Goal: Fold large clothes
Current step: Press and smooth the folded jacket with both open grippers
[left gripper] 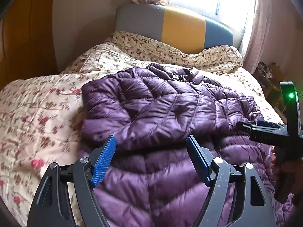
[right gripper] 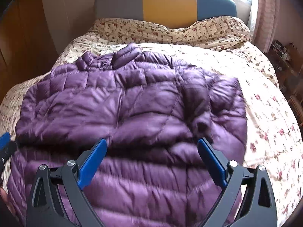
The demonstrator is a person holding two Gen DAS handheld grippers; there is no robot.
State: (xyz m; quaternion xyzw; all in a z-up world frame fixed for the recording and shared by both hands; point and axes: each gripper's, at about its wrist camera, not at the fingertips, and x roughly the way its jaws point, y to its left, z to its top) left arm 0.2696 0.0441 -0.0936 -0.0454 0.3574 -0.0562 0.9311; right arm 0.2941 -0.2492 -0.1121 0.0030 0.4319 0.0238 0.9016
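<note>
No readable text, label, brand, number or sign anywhere in either view.

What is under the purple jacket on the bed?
The purple jacket lies on a floral bedspread, visible around it. Anything beneath the jacket itself is covered.

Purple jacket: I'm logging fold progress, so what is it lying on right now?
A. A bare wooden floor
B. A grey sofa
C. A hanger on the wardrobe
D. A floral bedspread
D: the purple jacket is spread over the floral bedspread, below the headboard.
</note>
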